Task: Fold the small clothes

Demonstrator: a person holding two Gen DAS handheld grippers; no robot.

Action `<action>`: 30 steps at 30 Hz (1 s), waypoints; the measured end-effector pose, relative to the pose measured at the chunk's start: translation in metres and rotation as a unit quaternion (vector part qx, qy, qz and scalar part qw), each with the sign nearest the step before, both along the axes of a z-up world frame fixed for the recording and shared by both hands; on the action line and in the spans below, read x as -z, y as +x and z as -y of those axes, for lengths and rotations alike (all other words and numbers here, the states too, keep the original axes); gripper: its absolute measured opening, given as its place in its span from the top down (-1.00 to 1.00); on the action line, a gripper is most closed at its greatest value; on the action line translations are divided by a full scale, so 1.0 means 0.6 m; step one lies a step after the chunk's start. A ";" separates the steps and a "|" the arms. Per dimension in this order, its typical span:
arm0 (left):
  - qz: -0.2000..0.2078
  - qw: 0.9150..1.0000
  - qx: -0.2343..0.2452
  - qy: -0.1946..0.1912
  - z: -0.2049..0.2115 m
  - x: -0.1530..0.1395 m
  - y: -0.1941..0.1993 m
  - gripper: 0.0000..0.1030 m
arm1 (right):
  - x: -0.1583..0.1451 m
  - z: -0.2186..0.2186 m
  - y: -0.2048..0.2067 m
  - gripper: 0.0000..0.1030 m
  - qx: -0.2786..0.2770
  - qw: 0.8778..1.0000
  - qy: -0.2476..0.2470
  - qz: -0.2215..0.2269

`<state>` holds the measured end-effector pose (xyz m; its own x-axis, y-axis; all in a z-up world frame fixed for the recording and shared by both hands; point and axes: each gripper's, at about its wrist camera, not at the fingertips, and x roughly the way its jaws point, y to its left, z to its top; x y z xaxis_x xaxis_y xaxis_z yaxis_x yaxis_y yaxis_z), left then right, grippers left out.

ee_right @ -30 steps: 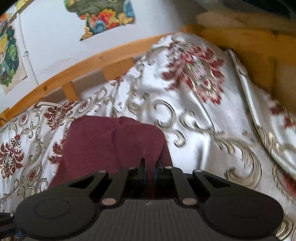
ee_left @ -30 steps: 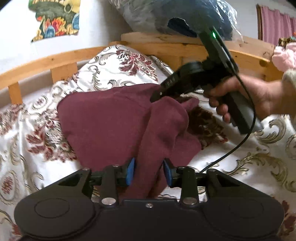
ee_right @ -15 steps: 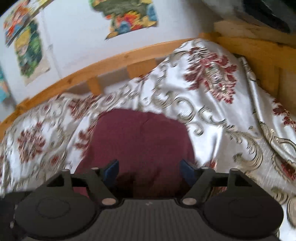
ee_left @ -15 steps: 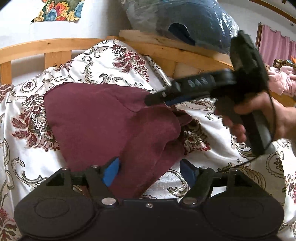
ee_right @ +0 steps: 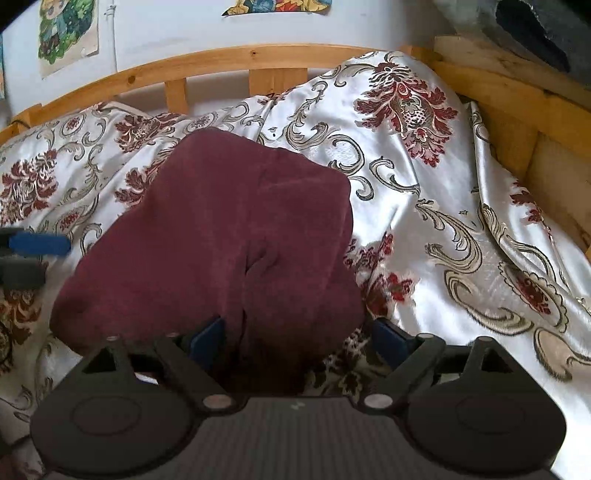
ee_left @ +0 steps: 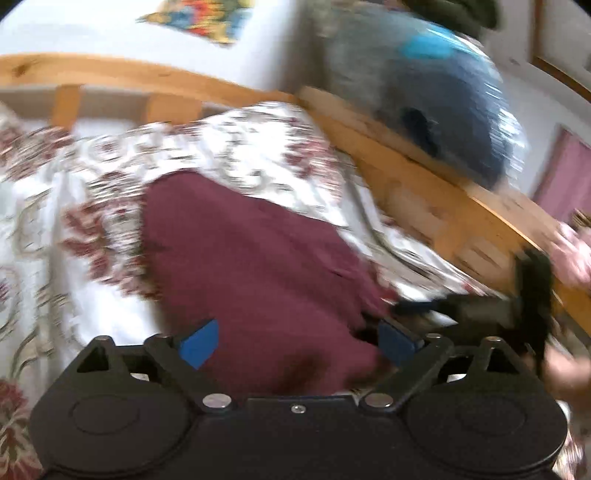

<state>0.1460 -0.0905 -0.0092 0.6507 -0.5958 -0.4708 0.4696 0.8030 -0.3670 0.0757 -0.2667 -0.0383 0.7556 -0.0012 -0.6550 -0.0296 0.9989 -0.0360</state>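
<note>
A maroon garment [ee_right: 221, 240], soft and fleece-like, lies folded over on a shiny white bedspread [ee_right: 443, 206] patterned with dark red flowers and grey-gold scrolls. In the right wrist view the cloth forms a rounded, humped shape with a deep crease running down its near half, and its near edge reaches in between the blue pads of the right gripper [ee_right: 299, 341]. Those jaws are opening and stand wide apart; the left pad sits at the cloth's edge while the right pad is clear of it, over the bedspread, so nothing is pinched. The left gripper [ee_left: 299, 341] is likewise opening, its blue pads spread on either side of the garment's near end without pressing on it; this view is heavily blurred. The right gripper also shows at the right of the left wrist view as a dark blurred shape near the garment's right edge, and one blue-tipped finger of the left gripper enters the right wrist view from the left, just beside the cloth. A wooden bed rail [ee_right: 258, 59] curves behind the bedspread, with colourful posters [ee_right: 68, 35] on the white wall above it.
</note>
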 end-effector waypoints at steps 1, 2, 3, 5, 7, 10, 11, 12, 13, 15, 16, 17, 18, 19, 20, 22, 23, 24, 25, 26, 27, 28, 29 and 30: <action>-0.011 1.000 -0.018 0.000 -0.005 0.005 0.005 -0.86 | 0.002 -0.002 -0.004 -0.78 -0.001 1.000 -0.003 0.003; -0.026 0.999 -0.031 0.001 -0.009 0.011 0.011 -0.86 | 0.001 -0.002 -0.007 -0.79 -0.001 1.000 -0.002 0.008; -0.041 0.998 -0.043 0.002 -0.012 0.017 0.017 -0.86 | -0.001 -0.001 -0.010 -0.80 -0.001 1.000 0.004 0.015; -0.067 0.996 -0.064 -0.002 -0.021 0.029 0.027 -0.86 | -0.013 0.004 -0.018 -0.85 0.000 0.999 0.023 0.039; -0.088 0.993 -0.074 -0.010 -0.027 0.042 0.035 -0.90 | -0.028 0.012 -0.023 -0.94 -0.001 0.997 0.038 0.065; -0.120 0.990 -0.074 -0.020 -0.029 0.057 0.045 -0.94 | -0.051 0.028 -0.012 -0.99 0.013 0.993 0.066 0.093; -0.132 0.988 -0.073 -0.024 -0.029 0.063 0.047 -0.94 | -0.057 0.037 0.000 -0.99 0.021 0.992 0.082 0.095; -0.144 0.986 -0.073 -0.031 -0.030 0.069 0.050 -0.94 | -0.062 0.046 0.014 -0.99 0.032 0.990 0.098 0.097; -0.153 0.985 -0.073 -0.038 -0.031 0.075 0.052 -0.95 | -0.064 0.053 0.027 -0.97 0.039 0.988 0.113 0.100; -0.162 0.983 -0.074 -0.045 -0.034 0.084 0.054 -0.96 | -0.063 0.065 0.056 -0.76 0.045 0.986 0.127 0.095; -0.163 0.983 -0.073 -0.046 -0.034 0.086 0.054 -0.96 | -0.061 0.067 0.069 -0.68 0.050 0.987 0.123 0.090; -0.162 0.983 -0.073 -0.045 -0.033 0.086 0.053 -0.96 | -0.060 0.067 0.083 -0.51 0.053 0.988 0.117 0.085; -0.161 0.983 -0.072 -0.044 -0.032 0.085 0.052 -0.96 | -0.057 0.067 0.096 -0.38 0.056 0.989 0.112 0.080; -0.160 0.984 -0.072 -0.043 -0.032 0.085 0.052 -0.97 | -0.052 0.066 0.108 -0.32 0.060 0.990 0.108 0.072; -0.160 0.984 -0.072 -0.043 -0.031 0.085 0.052 -0.97 | -0.048 0.067 0.118 -0.24 0.065 0.990 0.108 0.064; -0.159 0.984 -0.071 -0.042 -0.030 0.085 0.050 -0.98 | -0.041 0.069 0.133 -0.06 0.074 0.989 0.113 0.060; -0.158 0.984 -0.070 -0.041 -0.030 0.086 0.051 -0.98 | -0.040 0.069 0.137 0.18 0.073 0.989 0.114 0.060; -0.157 0.984 -0.069 -0.041 -0.028 0.086 0.051 -0.98 | -0.040 0.066 0.142 0.49 0.070 0.990 0.108 0.061; -0.157 0.984 -0.067 -0.043 -0.029 0.086 0.051 -0.98 | -0.042 0.062 0.146 0.58 0.067 0.991 0.099 0.062; -0.159 0.984 -0.063 -0.047 -0.029 0.086 0.052 -0.98 | -0.044 0.058 0.148 0.73 0.063 0.992 0.091 0.065; -0.162 0.984 -0.059 -0.053 -0.029 0.087 0.053 -0.98 | -0.049 0.052 0.150 0.83 0.054 0.993 0.084 0.070; -0.165 0.983 -0.056 -0.059 -0.030 0.088 0.055 -0.98 | -0.054 0.046 0.151 0.83 0.048 0.993 0.075 0.075; -0.166 0.983 -0.055 -0.062 -0.030 0.088 0.055 -0.98 | -0.060 0.042 0.153 0.83 0.044 0.994 0.064 0.082; -0.166 0.983 -0.055 -0.063 -0.029 0.088 0.055 -0.98 | -0.067 0.037 0.155 0.83 0.037 0.994 0.053 0.092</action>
<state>0.1790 -0.0731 -0.0621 0.5367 -0.5978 -0.5955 0.2203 0.7806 -0.5850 0.1685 -0.2891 0.0016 0.8633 0.0011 -0.5047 0.0408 0.9966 0.0720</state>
